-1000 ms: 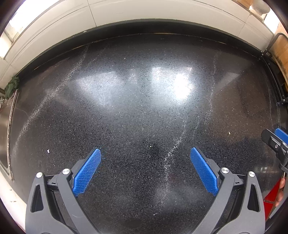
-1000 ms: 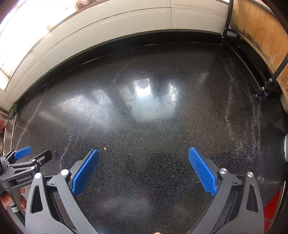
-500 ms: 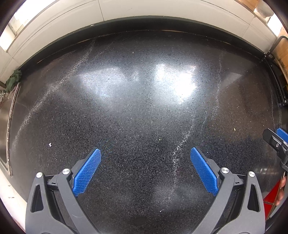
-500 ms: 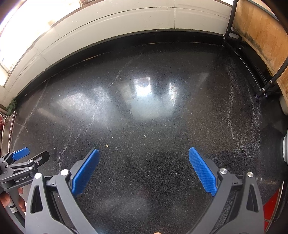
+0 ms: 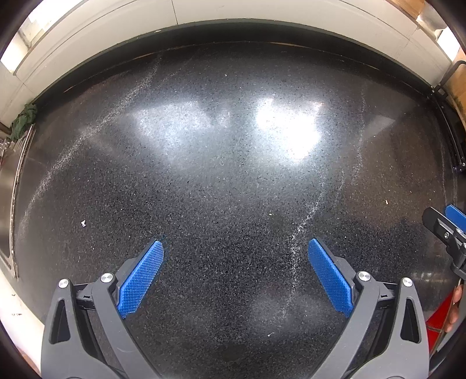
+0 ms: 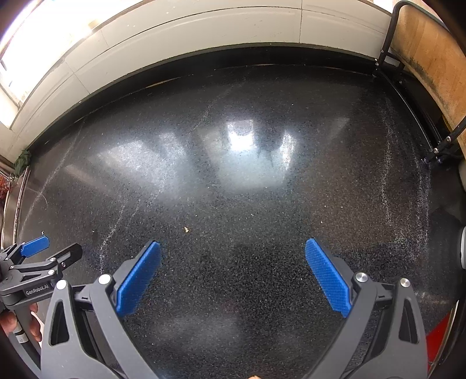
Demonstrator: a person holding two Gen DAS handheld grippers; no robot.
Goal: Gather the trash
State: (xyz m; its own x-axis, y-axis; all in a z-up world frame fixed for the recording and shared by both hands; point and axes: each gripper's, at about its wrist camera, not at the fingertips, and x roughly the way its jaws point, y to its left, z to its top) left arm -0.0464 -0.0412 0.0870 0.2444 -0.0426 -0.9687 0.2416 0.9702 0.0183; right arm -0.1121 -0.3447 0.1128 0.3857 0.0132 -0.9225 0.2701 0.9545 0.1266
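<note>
Counter: a shiny black speckled stone counter [image 5: 233, 180] fills both views, with bright light spots and thin white dusty streaks on it.
Back wall: a pale grey-white tiled wall [image 5: 262, 11] runs along the far edge of the counter.
Left side: a steel sink edge [image 5: 11, 186] sits at the far left, with a crumpled dark green cloth [image 5: 23, 122] at its back corner.
Right side: a black metal rack frame [image 6: 387, 43] stands at the far right corner, next to a brown wooden board [image 6: 431, 58].
Trash, left view: a tiny white scrap [image 5: 83, 223] lies on the counter, ahead and to the left of the left gripper. A tiny tan crumb [image 5: 386, 201] lies far to the right.
Trash, right view: a tiny tan crumb lies [image 6: 186, 230] just ahead of the right gripper's left finger.
In the way: nothing sits between the grippers and the bits.
Left gripper [image 5: 235, 250]: its blue-padded fingers are spread wide, hold nothing and hang over bare counter.
Right gripper [image 6: 233, 252]: spread wide too, with nothing in it and touching nothing.
Hands: a bit of a hand [image 6: 17, 323] shows on the left gripper's handle.
</note>
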